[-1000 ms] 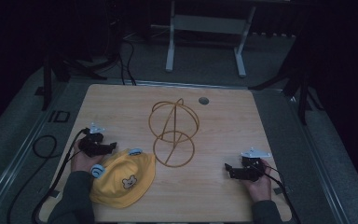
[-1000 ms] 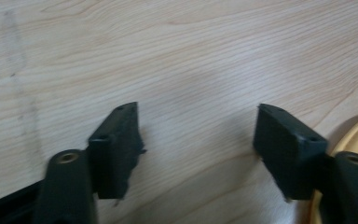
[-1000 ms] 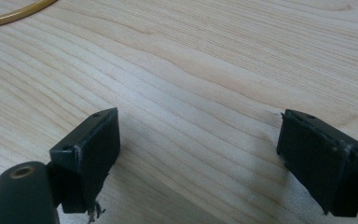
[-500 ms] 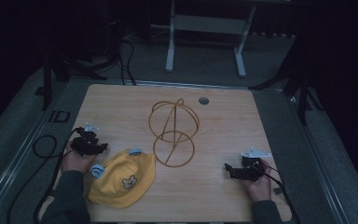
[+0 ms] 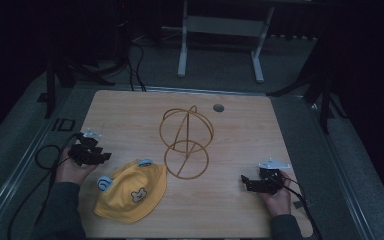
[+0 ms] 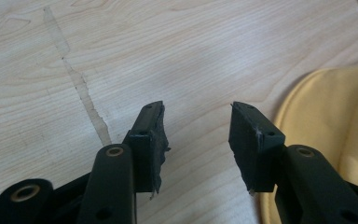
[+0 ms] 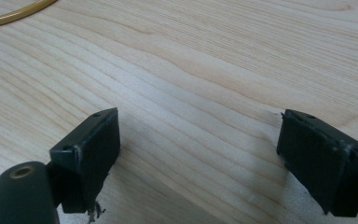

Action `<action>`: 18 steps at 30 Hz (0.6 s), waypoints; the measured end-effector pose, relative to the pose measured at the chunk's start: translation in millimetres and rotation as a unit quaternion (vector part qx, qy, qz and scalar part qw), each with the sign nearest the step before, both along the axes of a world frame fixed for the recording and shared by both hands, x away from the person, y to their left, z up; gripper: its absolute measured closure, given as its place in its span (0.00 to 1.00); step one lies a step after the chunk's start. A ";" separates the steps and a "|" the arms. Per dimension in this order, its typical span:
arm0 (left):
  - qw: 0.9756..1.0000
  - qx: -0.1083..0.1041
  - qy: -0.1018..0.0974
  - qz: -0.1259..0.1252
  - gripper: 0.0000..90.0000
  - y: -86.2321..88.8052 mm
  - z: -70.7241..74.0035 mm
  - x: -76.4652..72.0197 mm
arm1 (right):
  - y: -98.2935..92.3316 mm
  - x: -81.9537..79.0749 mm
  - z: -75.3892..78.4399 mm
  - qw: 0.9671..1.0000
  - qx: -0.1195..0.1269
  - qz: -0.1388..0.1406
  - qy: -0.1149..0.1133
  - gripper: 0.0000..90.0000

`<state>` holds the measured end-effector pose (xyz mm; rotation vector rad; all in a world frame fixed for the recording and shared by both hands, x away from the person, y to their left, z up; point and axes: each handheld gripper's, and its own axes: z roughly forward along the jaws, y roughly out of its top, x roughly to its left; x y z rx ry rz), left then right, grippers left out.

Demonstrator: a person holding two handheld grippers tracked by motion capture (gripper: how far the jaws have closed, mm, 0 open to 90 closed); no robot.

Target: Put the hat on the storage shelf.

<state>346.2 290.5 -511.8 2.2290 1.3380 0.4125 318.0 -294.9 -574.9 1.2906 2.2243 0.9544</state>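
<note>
- One yellow cap (image 5: 130, 189) lies crown-up on the near left part of the surface (image 5: 240, 125), its bear patch facing the person and two pale blue ear tabs standing off its rim; nothing holds it.
- Just beside it, toward the surface's left edge, the left tool (image 5: 91, 154) sits in the person's left hand (image 5: 72, 170). Its jaws have just been closing yet stand partly apart, with only bare wood between them; in the left gripper view the cap's yellow edge (image 6: 335, 126) lies off to one side of the pads (image 6: 254, 140), untouched. That placing suggests a pause clear of the fabric, perhaps to line up a fresh bite on the rim.
- Behind the cap stands a wire stand (image 5: 186, 142) of golden hoops, probably the form meant to carry the cap.
- Well apart, at the near right, the right tool (image 5: 252, 184) rests low in the right hand (image 5: 277, 197), jaws wide and empty, seemingly parked out of the way.
</note>
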 end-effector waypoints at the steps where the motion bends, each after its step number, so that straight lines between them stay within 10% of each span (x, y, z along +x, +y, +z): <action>1: 1.000 -0.002 0.000 0.000 0.62 0.2 1.0 -0.5 | 0.0 0.1 0.0 1.000 0.000 0.000 0.000 0.15; 18: 1.000 -0.001 0.018 -0.021 0.64 1.2 27.7 -10.7 | 0.0 0.0 0.0 1.000 0.000 0.000 0.000 0.15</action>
